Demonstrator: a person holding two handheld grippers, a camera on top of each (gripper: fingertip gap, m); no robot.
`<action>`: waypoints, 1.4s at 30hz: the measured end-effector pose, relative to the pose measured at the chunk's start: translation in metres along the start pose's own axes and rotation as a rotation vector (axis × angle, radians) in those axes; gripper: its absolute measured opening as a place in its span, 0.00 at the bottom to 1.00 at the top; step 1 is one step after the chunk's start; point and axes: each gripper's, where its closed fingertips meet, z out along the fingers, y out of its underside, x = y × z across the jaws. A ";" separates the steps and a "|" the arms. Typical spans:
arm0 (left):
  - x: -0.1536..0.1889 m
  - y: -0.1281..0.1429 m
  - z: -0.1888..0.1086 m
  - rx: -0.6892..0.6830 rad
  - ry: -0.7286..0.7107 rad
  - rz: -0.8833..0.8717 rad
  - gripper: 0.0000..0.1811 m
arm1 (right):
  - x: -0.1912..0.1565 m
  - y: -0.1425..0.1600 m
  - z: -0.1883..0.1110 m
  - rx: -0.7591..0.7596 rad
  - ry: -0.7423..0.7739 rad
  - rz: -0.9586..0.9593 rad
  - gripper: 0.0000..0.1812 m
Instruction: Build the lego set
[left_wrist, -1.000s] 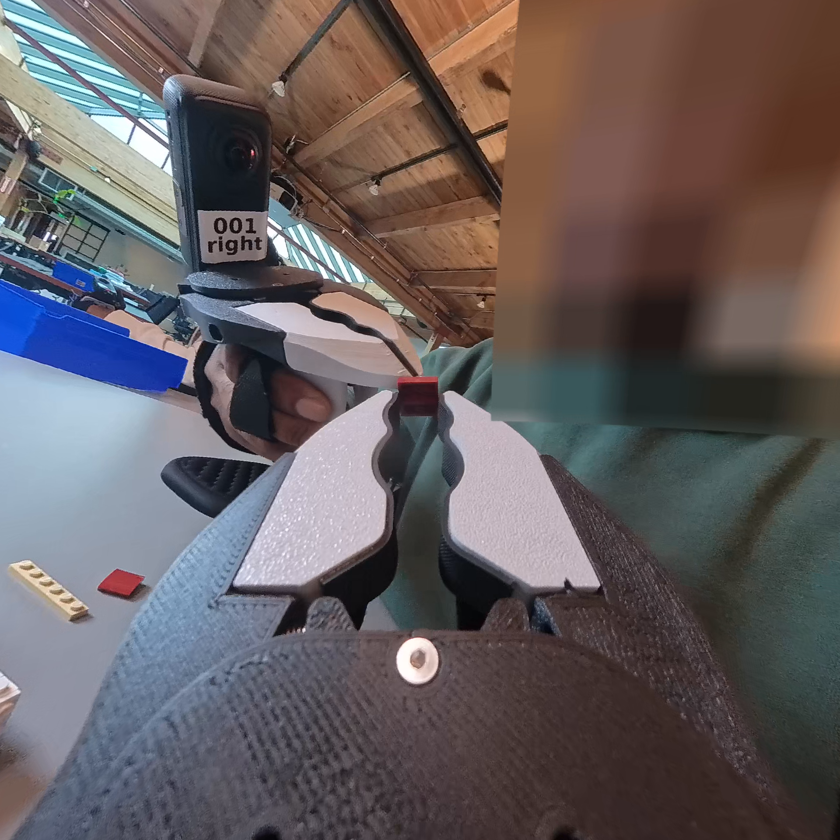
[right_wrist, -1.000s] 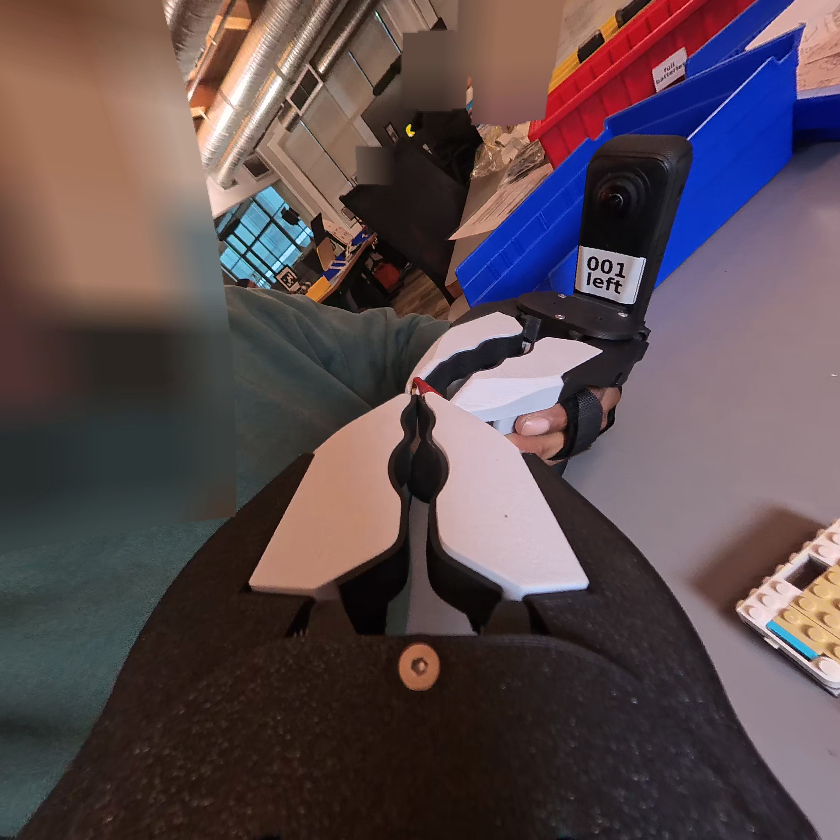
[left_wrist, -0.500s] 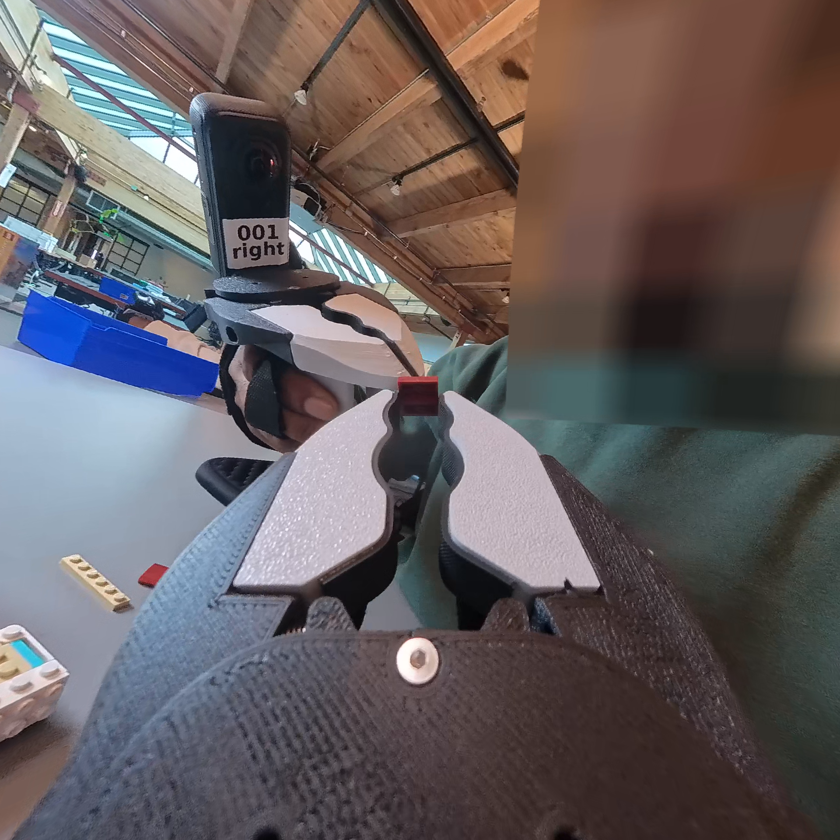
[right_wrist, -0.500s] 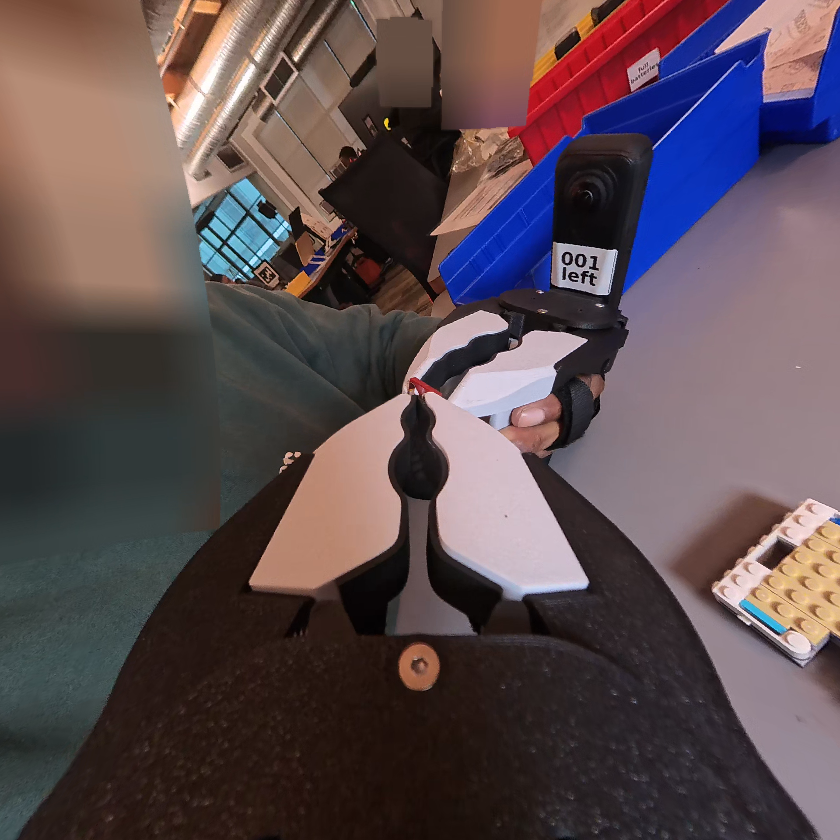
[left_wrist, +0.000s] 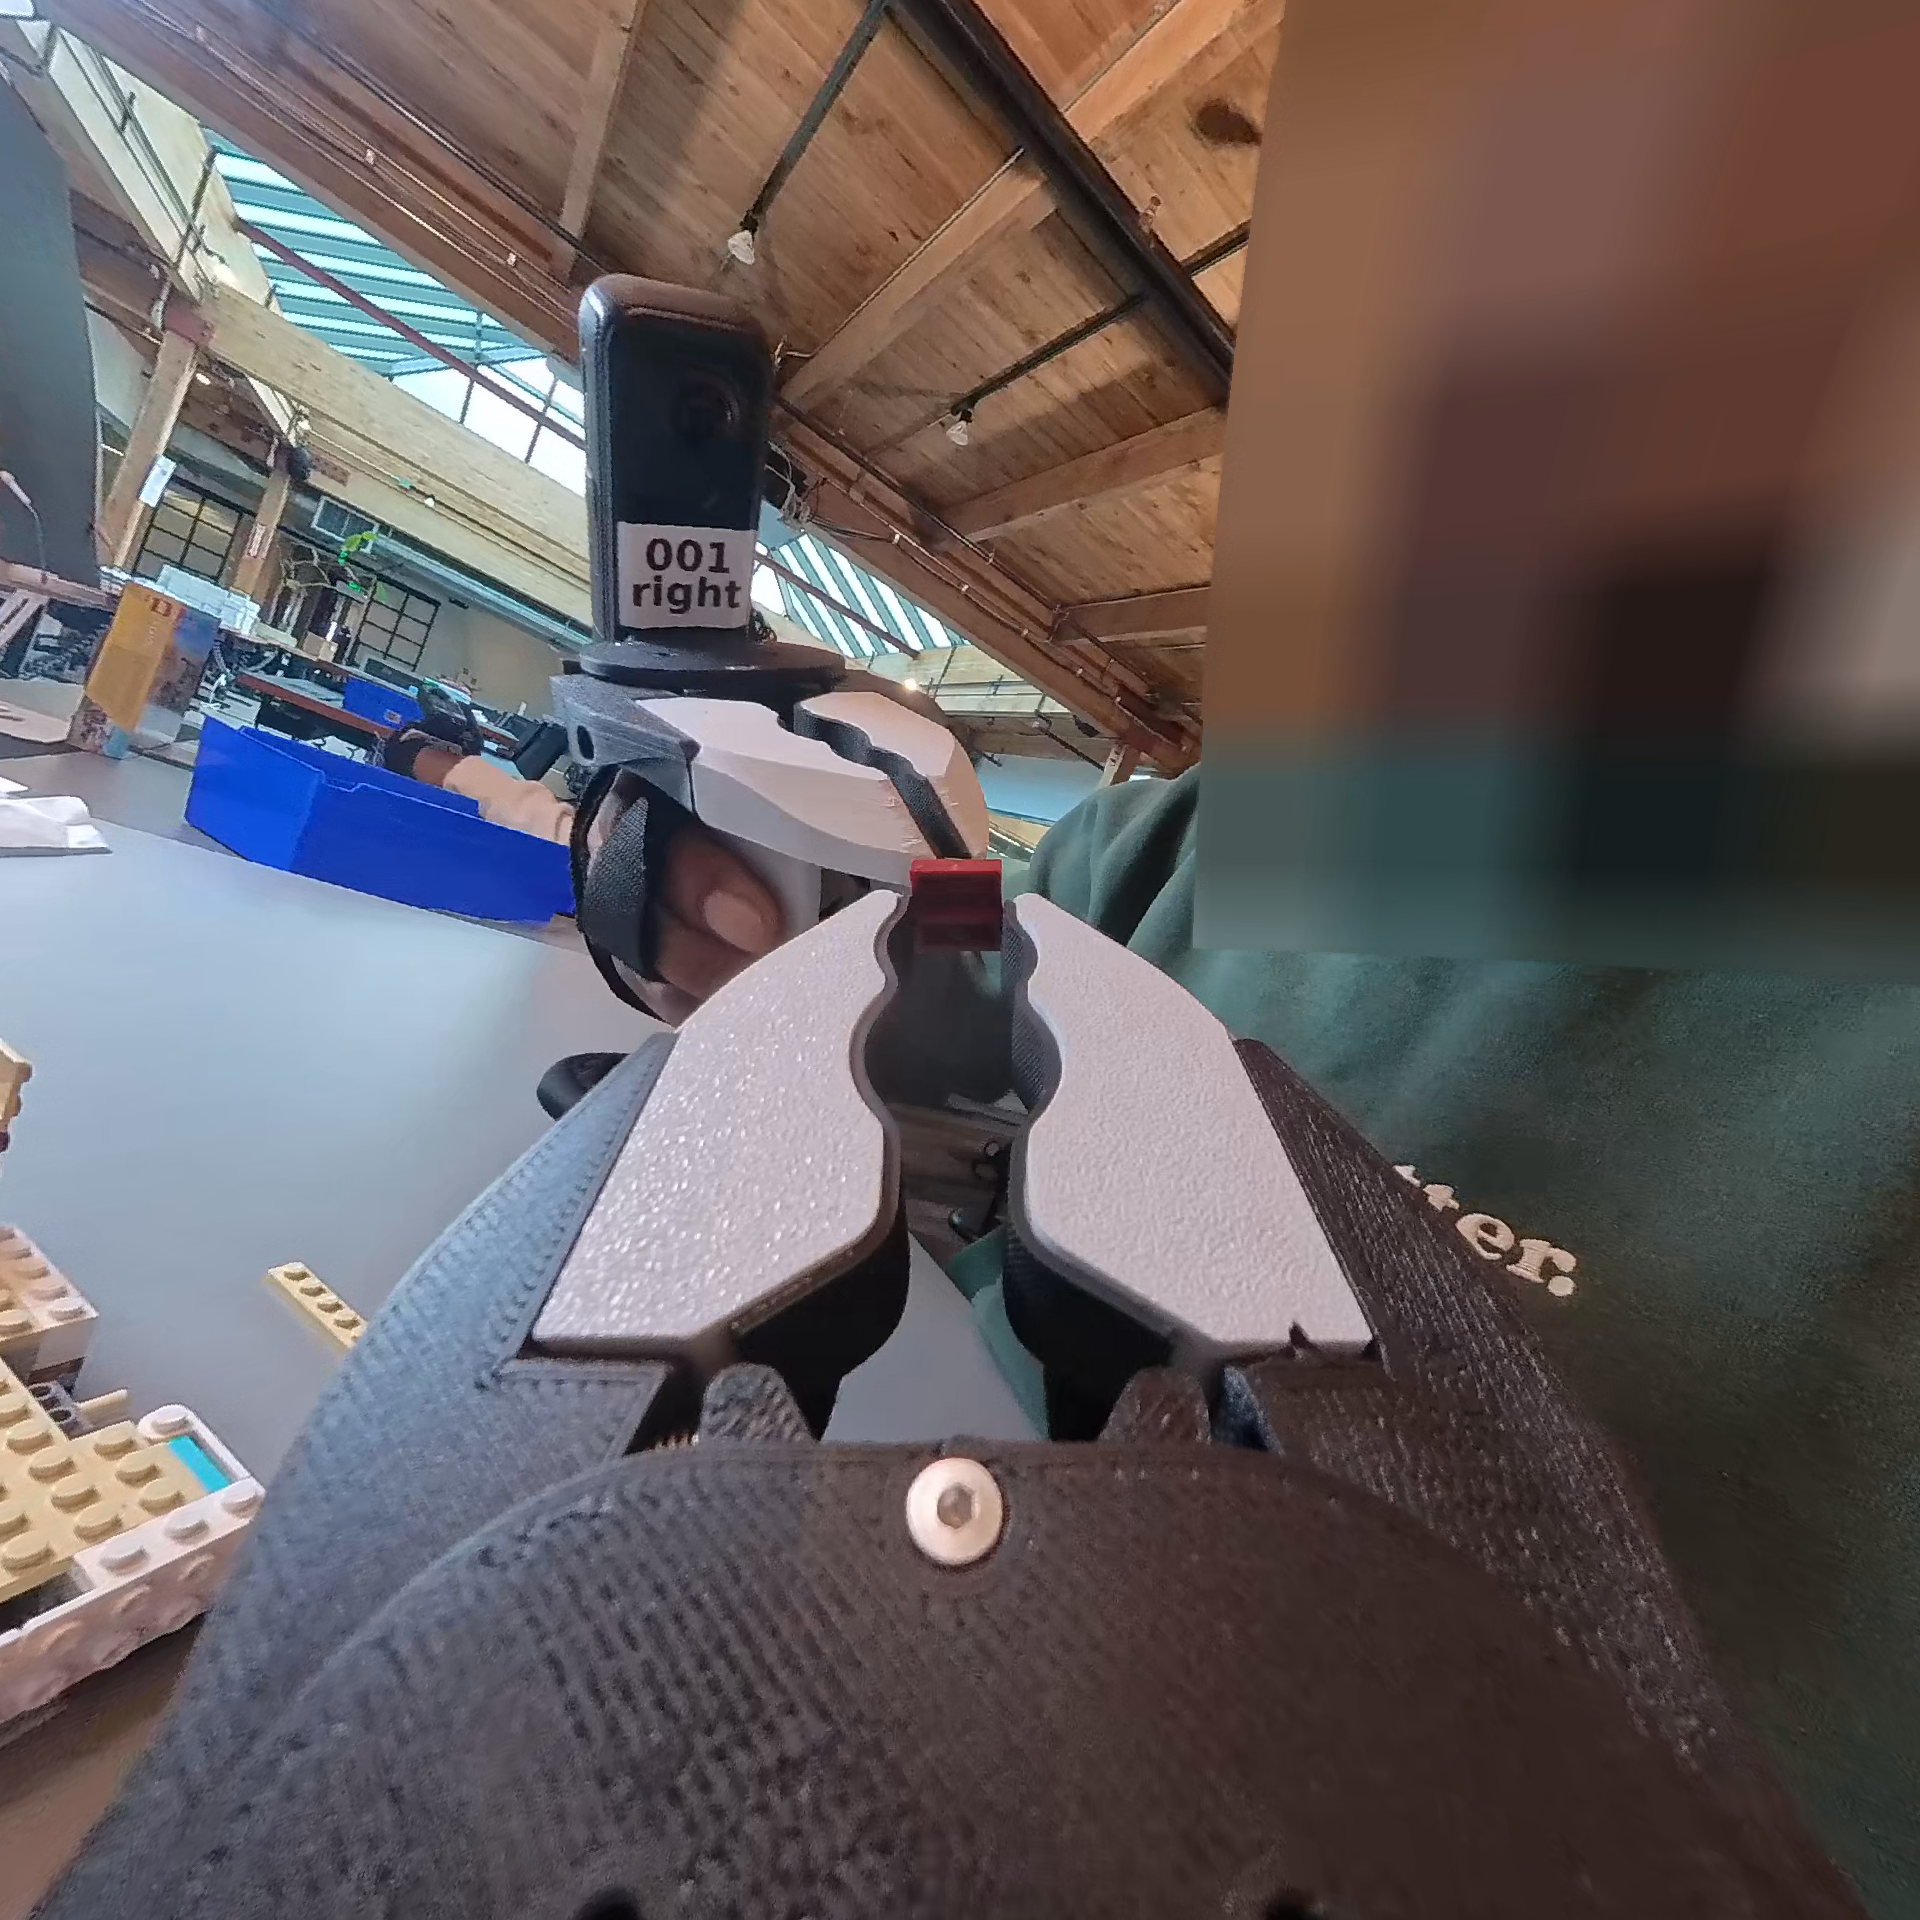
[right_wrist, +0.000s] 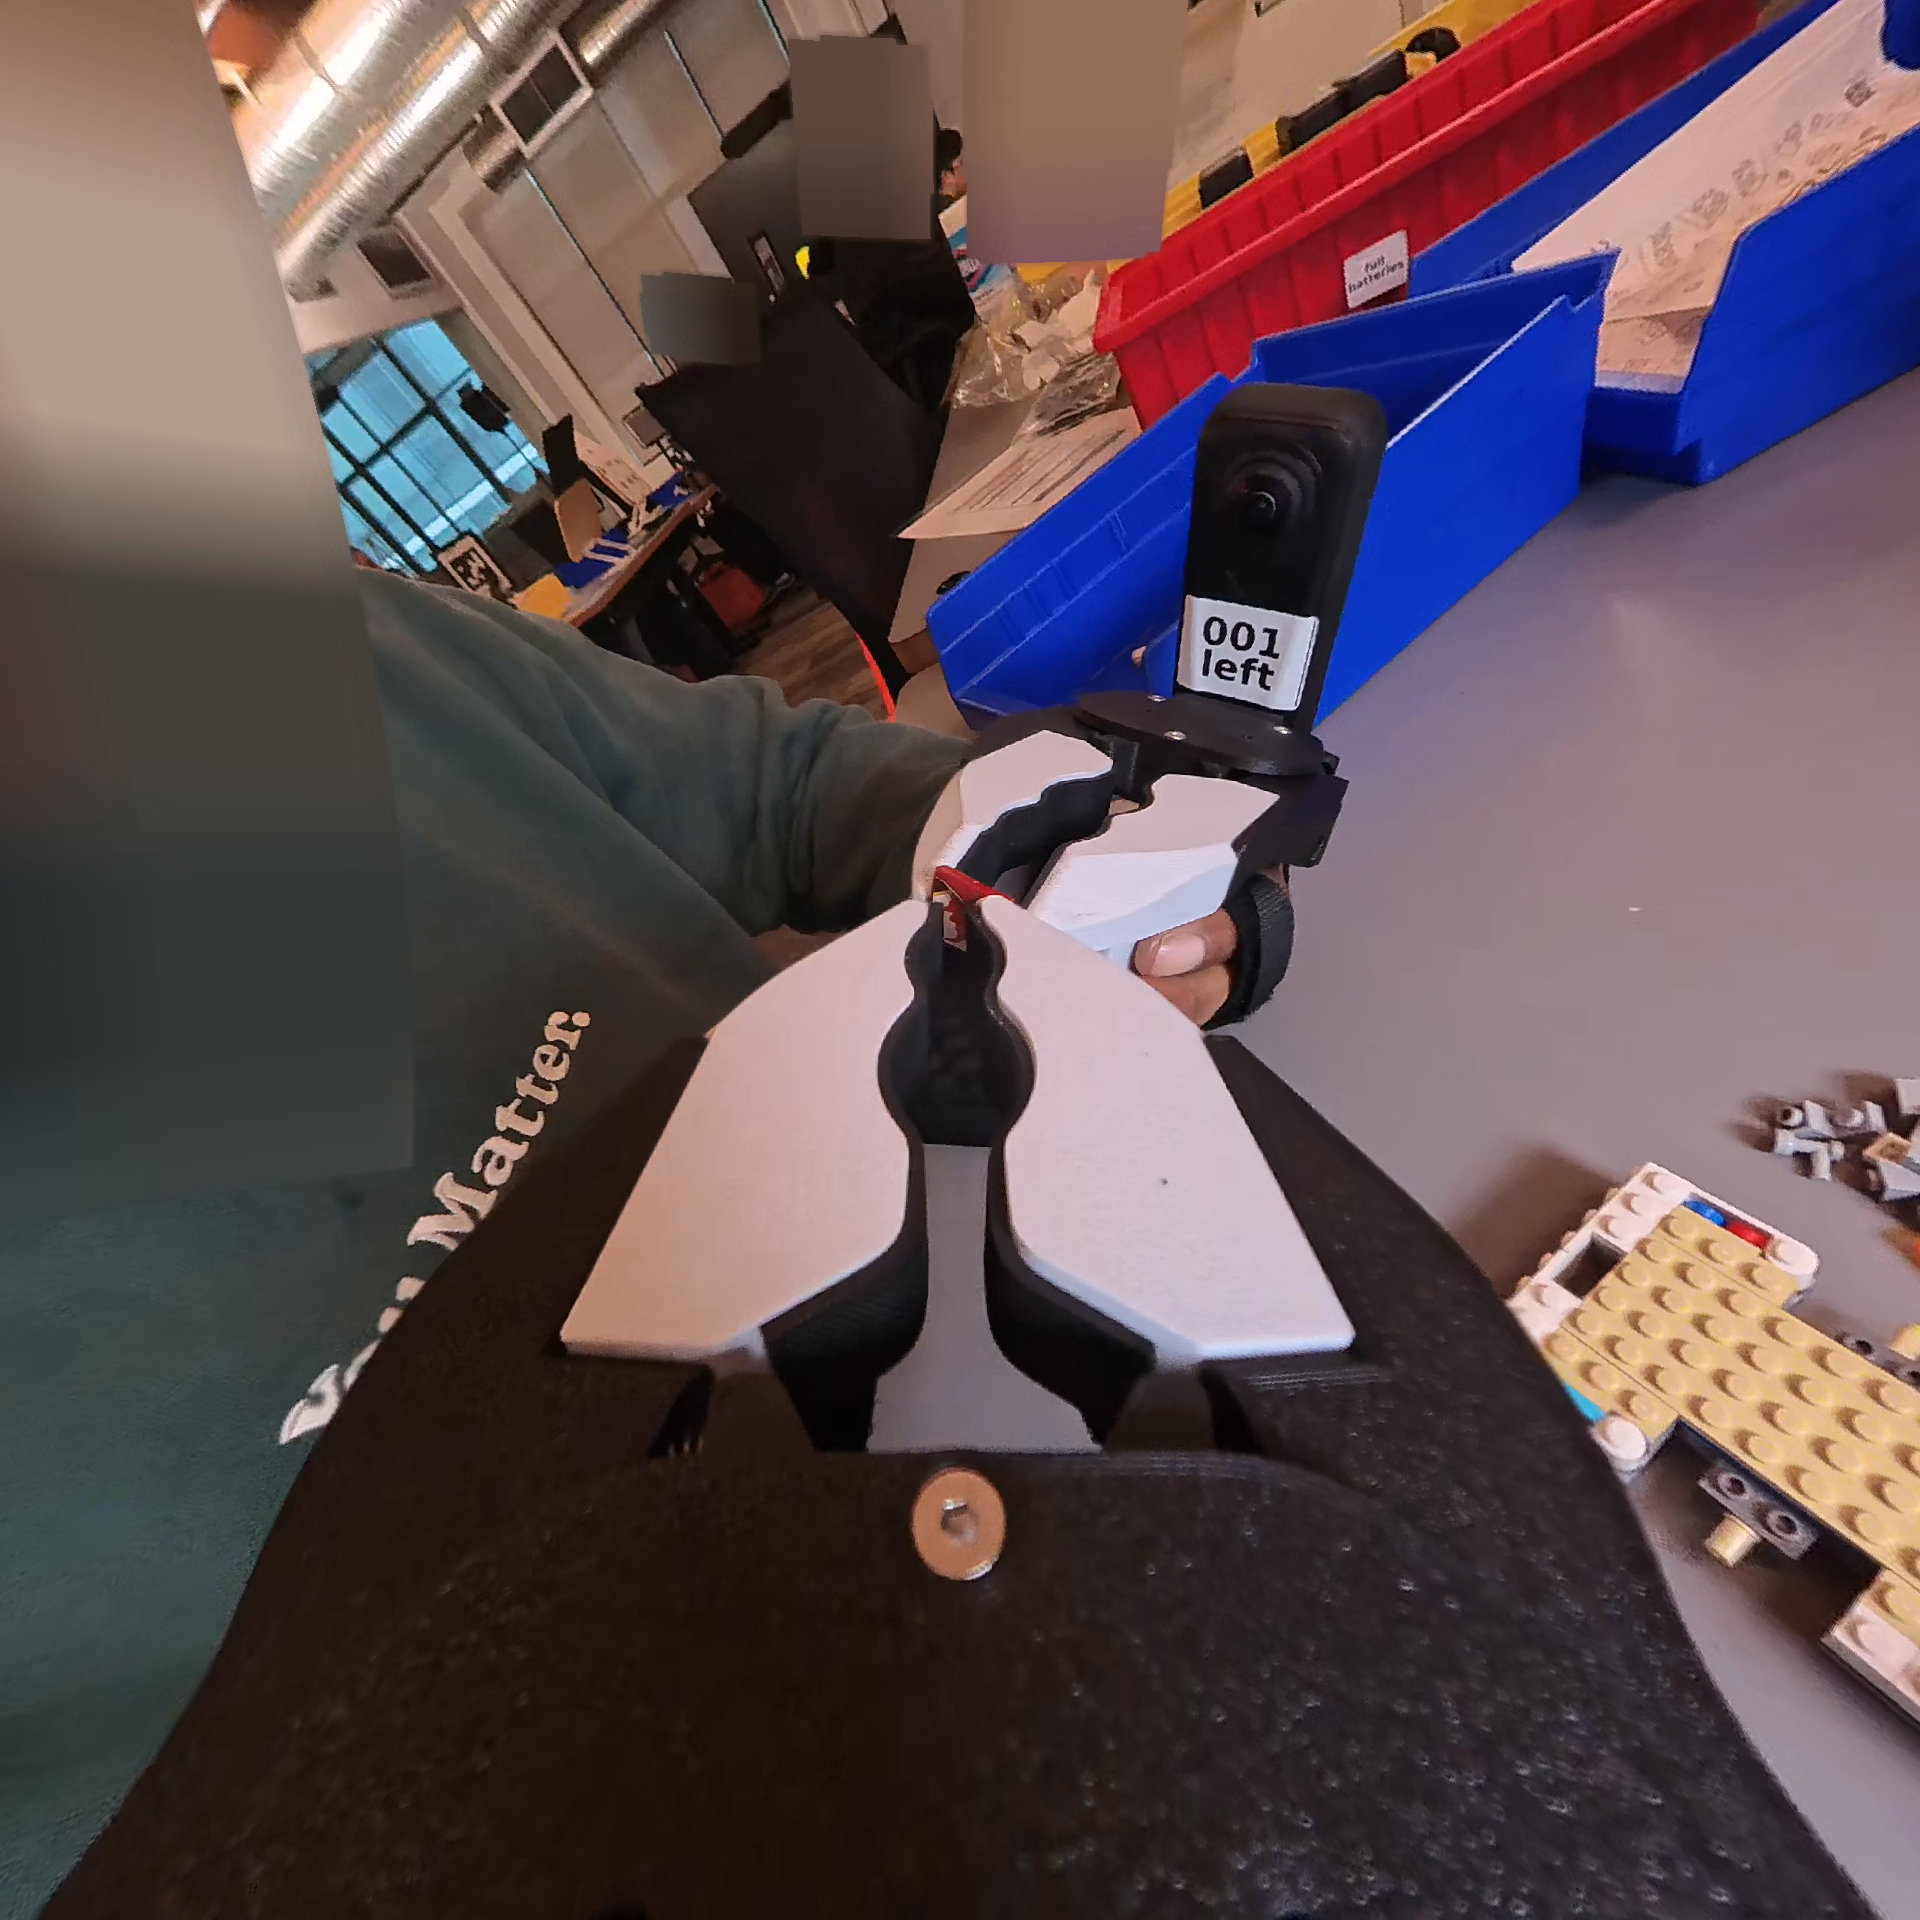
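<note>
Above the grey desk (right_wrist: 1558, 935), both tools meet on a small red brick (left_wrist: 954, 902): left tool (left_wrist: 956, 914) clamps it, right tool (right_wrist: 951, 920) nearly closed at it; tan-and-white studded plate assembly (right_wrist: 1704, 1361) remains partly built.

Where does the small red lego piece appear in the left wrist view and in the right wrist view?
Left wrist view: the small red lego piece is slightly above centre, pinched at the tips of the left gripper.
Right wrist view: the same piece is near the centre, at the tips of the right gripper, where the left gripper's tips meet it.
Shared landmark: the tan and white lego build on the grey table.
</note>
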 end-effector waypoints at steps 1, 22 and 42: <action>0.000 0.000 0.000 0.000 -0.003 0.003 0.09 | 0.000 0.000 0.000 0.001 0.009 -0.013 0.02; -0.006 -0.001 -0.003 -0.015 -0.085 0.107 0.09 | 0.011 0.000 0.000 0.105 0.237 -0.269 0.09; 0.007 -0.005 -0.003 0.019 0.036 0.014 0.09 | 0.012 -0.007 0.006 0.276 0.069 -0.025 0.13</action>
